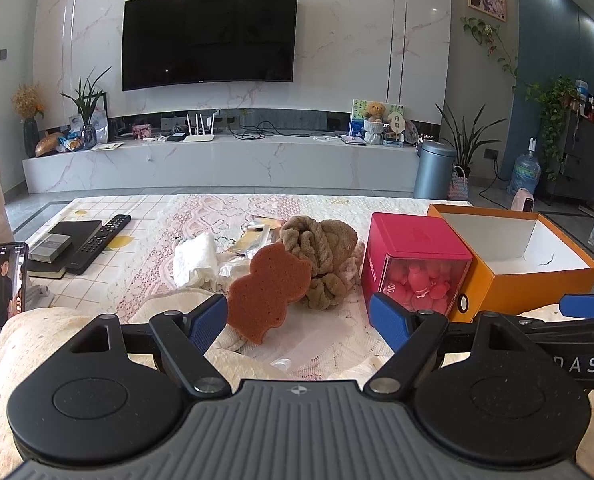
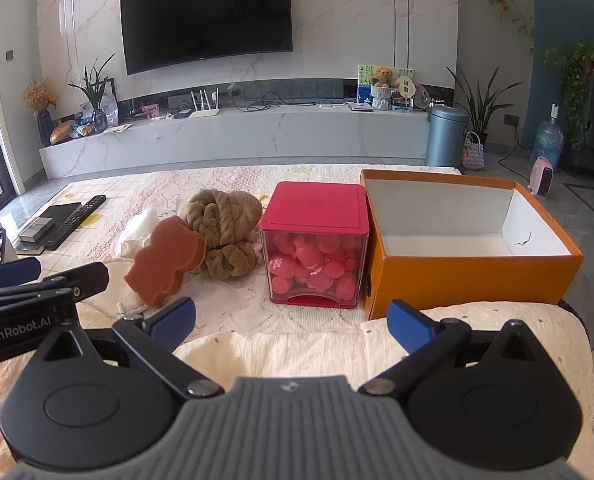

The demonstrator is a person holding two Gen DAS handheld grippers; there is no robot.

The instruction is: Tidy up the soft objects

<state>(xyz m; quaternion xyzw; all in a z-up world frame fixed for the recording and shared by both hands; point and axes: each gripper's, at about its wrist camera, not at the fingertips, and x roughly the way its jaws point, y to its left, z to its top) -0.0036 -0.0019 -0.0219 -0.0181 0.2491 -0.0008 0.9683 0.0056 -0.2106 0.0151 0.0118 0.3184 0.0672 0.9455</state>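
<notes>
A brown bear-shaped sponge (image 1: 267, 292) leans upright against a bunched tan towel (image 1: 321, 260) on the lace-covered table; both also show in the right wrist view, sponge (image 2: 167, 258) and towel (image 2: 225, 230). A white cloth (image 1: 195, 260) lies left of them. An open orange box (image 1: 525, 264) (image 2: 469, 240) stands empty at the right. My left gripper (image 1: 299, 326) is open, its left fingertip close beside the sponge. My right gripper (image 2: 291, 322) is open and empty, short of the red box.
A red-lidded clear box (image 1: 415, 264) (image 2: 317, 244) of pink items stands between towel and orange box. A remote (image 1: 99, 242), a notebook (image 1: 67, 240) and a phone (image 1: 9, 280) lie at the left. Foil packets (image 1: 253, 236) sit behind the sponge. A cream quilt (image 2: 337, 344) covers the near edge.
</notes>
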